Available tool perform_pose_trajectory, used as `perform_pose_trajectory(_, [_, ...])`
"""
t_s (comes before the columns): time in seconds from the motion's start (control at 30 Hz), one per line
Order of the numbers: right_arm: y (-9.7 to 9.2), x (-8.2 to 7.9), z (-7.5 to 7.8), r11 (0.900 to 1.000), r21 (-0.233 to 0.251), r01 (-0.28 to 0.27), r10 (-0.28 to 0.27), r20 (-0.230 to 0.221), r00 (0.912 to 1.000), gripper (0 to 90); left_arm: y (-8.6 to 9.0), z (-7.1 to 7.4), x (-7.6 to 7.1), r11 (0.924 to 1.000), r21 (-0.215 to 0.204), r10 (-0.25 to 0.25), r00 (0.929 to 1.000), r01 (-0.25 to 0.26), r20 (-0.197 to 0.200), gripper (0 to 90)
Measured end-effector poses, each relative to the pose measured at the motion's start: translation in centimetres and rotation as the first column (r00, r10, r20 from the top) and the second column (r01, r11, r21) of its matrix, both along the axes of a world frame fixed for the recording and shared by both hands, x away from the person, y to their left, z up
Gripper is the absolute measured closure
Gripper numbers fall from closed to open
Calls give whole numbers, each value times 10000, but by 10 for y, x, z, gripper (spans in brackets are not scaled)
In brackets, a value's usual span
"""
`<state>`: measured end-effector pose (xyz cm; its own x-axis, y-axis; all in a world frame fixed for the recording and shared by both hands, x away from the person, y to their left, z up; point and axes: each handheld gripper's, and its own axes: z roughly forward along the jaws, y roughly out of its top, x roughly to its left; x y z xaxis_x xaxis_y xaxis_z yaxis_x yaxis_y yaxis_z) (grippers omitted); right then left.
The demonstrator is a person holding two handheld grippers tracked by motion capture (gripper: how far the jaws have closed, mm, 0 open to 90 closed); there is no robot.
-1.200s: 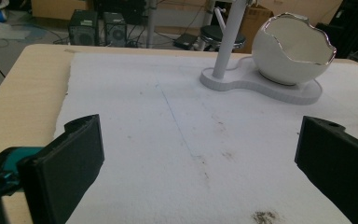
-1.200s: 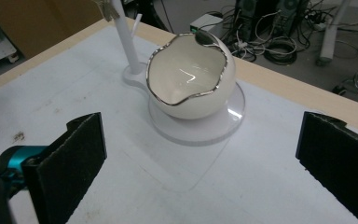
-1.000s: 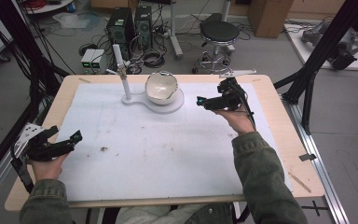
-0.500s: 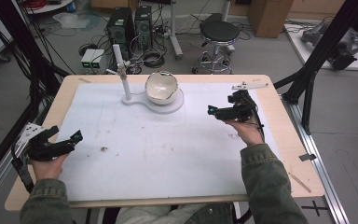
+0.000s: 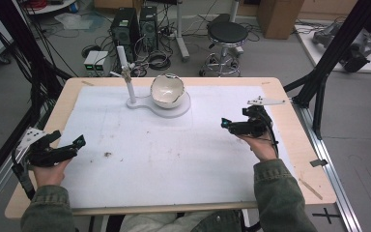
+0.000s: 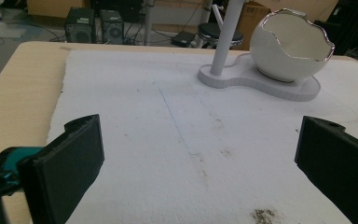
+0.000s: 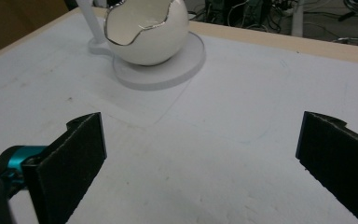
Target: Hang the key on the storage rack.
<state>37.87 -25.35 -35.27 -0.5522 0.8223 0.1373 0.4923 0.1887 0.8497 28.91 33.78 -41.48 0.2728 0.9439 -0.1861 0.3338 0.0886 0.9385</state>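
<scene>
The left gripper [image 5: 75, 143], jaws spread wide and empty, is held near the table's [image 5: 67, 99] left edge. The eggshell-shaped bowl [image 5: 167, 90] is seated on its white stand [image 5: 145, 103] at the far centre. The right gripper [image 5: 225, 124], likewise spread and empty, is held over bare white mat [image 5: 174, 154] towards the right edge.

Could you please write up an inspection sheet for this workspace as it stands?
Surface: wooden table under a white mat; dirt specks near the left side.
Job's things: white eggshell-shaped bowl with a jagged silver rim on a white base with an upright post.
Clutter: nothing seen.
Grippers: left tool open, empty; right tool open, empty.
Cables: tangled on the floor.
Surroundings: black stool, computer towers.
</scene>
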Motion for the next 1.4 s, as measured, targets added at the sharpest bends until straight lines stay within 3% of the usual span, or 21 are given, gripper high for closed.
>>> perform_pose_trajectory(0.5, [-20, -18, -28, 9991, 64, 430, -431, 299, 9986, 5, -1, 0, 0, 9998, -174, -76, 10000, 76, 37, 17])
perform_pose_trajectory(0.9, [-33, -32, -40, 9970, 251, 729, -740, 469, 9962, 5, 0, -1, 1, 9997, -233, -74, 10000, 75, 26, 17])
perform_pose_trajectory(1.4, [-37, -48, -51, 9976, 55, 687, -689, 842, 9941, 5, -1, -3, 2, 9999, -87, -50, 10000, 50, -27, 17])
